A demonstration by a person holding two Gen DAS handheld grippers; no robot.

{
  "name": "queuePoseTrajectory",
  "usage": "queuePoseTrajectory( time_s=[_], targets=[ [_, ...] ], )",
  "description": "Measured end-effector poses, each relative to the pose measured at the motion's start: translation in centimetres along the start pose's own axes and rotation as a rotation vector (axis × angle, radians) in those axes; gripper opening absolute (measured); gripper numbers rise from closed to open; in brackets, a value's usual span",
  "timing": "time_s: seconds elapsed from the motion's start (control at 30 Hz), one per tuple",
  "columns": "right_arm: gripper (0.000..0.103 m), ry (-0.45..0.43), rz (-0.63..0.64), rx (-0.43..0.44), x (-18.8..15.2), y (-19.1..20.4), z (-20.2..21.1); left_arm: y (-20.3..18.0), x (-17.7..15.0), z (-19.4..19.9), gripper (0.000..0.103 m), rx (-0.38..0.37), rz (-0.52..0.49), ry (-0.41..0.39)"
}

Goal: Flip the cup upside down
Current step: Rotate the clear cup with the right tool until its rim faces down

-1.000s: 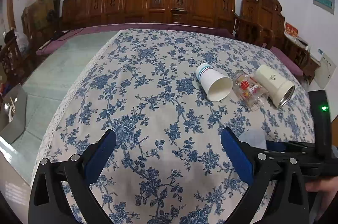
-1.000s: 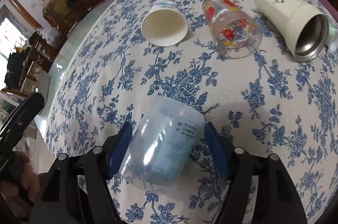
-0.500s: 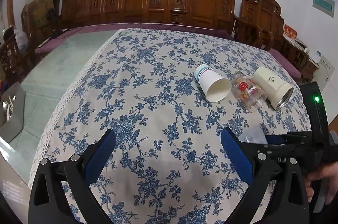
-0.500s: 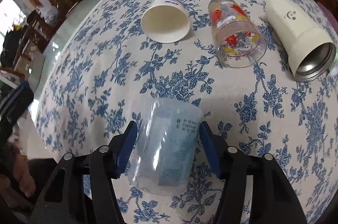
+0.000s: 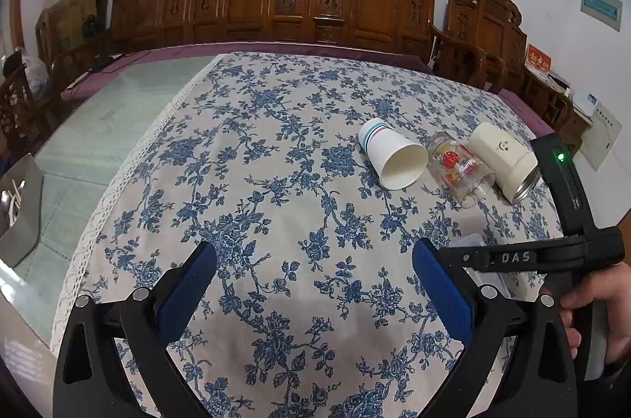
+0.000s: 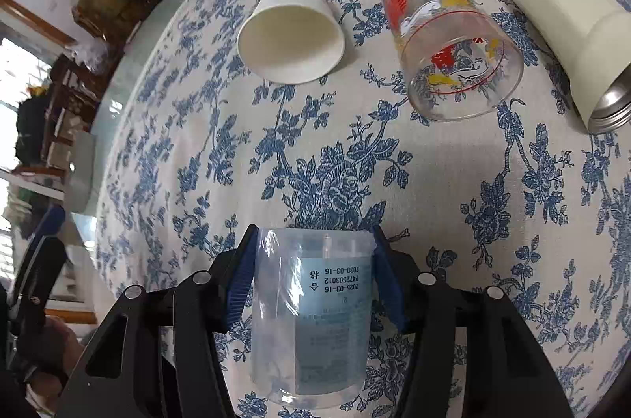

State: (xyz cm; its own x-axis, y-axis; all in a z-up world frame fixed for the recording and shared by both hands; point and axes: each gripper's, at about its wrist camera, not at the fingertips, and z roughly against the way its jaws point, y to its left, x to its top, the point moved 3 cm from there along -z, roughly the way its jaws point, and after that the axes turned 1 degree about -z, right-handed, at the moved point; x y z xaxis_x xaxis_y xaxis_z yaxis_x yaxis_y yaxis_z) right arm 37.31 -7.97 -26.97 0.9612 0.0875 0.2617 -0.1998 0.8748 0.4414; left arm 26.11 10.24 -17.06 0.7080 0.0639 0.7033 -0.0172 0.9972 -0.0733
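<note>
Clear plastic cup (image 6: 313,315) is clamped between the blue pads of the right gripper (image 6: 313,284), above the floral worktop (image 6: 453,181); a steady squeeze suits turning it mouth-down. The left gripper (image 5: 313,284) hangs spread, holding nothing

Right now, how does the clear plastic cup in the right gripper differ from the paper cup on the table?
The plastic cup is see-through and clamped in the right gripper; the paper cup is opaque white with coloured stripes. It lies free on its side on the tablecloth, far from the gripper. Both are empty.
</note>
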Motion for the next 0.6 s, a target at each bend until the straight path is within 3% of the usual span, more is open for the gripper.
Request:
queuePoseTrajectory(
  time_s=[0.23, 0.43, 0.6],
  targets=[
    [0.058, -0.226, 0.178, -0.054, 0.2, 1.4, 4.1, -0.4, 0.0, -0.3, 0.096, -0.002, -0.009, 0.004],
    [0.058, -0.331, 0.329, -0.138, -0.7, 2.3, 5.2, -0.5, -0.1, -0.4, 0.096, -0.003, -0.011, 0.006],
    [0.058, -0.378, 0.353, -0.14, -1.1, 2.4, 5.1, -0.7, -0.2, -0.5, 0.096, 0.0, -0.019, 0.009]
  ],
)
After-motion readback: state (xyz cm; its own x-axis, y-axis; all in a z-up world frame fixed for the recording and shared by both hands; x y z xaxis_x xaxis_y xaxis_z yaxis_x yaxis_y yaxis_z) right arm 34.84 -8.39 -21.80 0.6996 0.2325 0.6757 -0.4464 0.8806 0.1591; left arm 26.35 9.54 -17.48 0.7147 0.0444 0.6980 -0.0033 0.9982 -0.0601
